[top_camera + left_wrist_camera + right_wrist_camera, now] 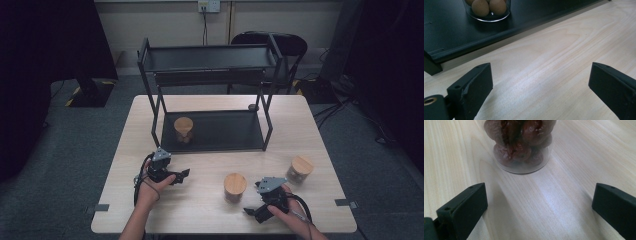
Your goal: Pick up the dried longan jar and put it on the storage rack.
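Right claw (251, 211) sits low on the bench (210, 205), jaws spread wide with nothing between them, and it faces the middle jar (235, 186). In the right gripper view that jar (521, 145) stands dead ahead, clear glass packed with dark wrinkled fruit, well short of the jaws. So this reads as the approach: lining up for a pick, not yet a grip.

Left claw (183, 175) is also wide open and empty, resting near the front edge of the black shelf rack (210, 135). One jar (183, 129) already stands on the rack's lower tray; the left gripper view catches its base (487, 10), with round tan balls inside. A third jar (300, 168) waits toward the right of the bench, apart from the middle one.

Next move, as I judge it: push the right claw forward until the glass sits squarely between the jaws, then close gently, since smooth round glass may slip or tip.

Hard to say: the jar's wooden lid is cut off in the right gripper view, and the contents of the third jar are too small to make out, possibly something dark.
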Demonstrator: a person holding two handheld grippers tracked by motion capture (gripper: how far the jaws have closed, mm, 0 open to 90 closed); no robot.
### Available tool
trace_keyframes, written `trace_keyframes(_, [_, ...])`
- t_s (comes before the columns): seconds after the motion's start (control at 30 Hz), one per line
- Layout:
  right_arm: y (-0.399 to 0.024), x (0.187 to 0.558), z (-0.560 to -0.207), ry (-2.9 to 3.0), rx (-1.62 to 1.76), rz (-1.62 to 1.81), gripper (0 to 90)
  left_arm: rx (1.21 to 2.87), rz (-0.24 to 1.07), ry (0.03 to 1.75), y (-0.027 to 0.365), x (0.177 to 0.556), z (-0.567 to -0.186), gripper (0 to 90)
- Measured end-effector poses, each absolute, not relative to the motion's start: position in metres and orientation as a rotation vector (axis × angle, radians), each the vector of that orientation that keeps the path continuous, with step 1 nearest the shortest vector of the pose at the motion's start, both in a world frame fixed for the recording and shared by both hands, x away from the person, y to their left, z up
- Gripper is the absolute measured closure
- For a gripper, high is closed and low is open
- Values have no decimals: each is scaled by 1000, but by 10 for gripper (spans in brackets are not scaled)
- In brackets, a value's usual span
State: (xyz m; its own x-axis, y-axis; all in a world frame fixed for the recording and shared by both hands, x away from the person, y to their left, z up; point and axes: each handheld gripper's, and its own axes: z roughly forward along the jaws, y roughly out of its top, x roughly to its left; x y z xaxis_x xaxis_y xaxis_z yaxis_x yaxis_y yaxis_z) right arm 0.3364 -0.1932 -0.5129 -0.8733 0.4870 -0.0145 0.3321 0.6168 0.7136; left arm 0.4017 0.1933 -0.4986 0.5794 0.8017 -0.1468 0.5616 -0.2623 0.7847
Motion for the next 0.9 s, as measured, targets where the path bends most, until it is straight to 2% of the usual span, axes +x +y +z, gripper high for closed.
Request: trace_keyframes(0.9, [-193, 336, -513, 2635, 677, 1099, 0, 1978, 362, 1106, 210, 389, -501, 51])
